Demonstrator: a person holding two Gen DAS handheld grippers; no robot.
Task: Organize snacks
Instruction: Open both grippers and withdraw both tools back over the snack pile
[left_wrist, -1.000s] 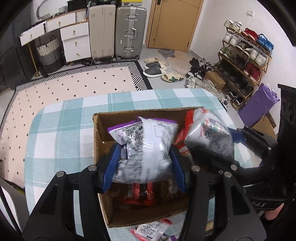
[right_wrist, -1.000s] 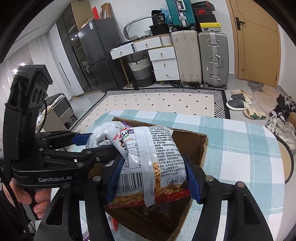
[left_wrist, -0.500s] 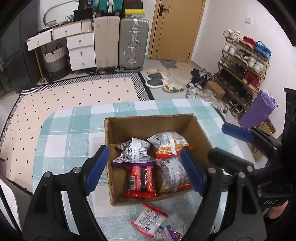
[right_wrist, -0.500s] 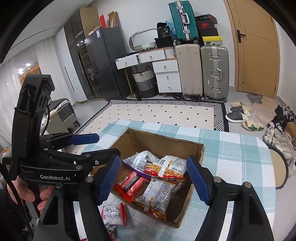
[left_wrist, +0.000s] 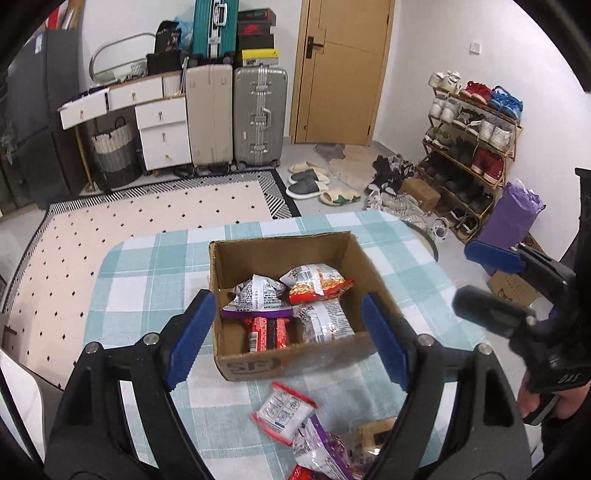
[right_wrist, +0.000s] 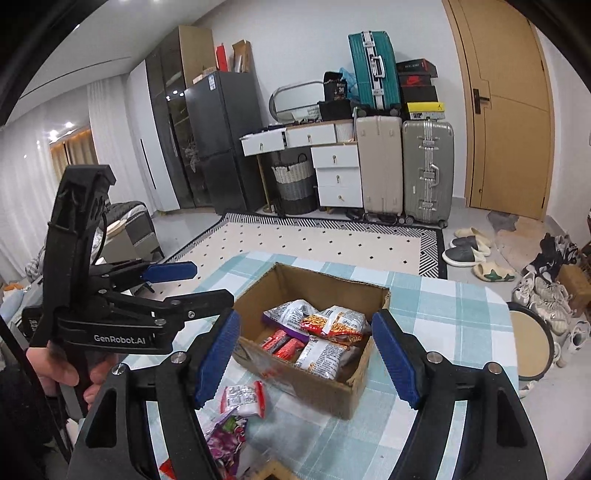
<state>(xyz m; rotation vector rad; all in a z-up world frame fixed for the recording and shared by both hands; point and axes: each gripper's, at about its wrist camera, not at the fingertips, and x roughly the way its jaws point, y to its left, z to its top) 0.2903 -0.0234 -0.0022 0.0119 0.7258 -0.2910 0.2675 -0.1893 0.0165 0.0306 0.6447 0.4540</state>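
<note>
Above box, left claw opening, empty

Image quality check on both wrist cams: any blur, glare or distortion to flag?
Left wrist view: heavy fisheye bowing with black corners; the right gripper at the edge is smeared; the cardboard box front wall is slightly soft; even indoor light. Right wrist view: same barrel distortion; ceiling lights blow out at upper left; box and the left gripper look sharp.
</note>
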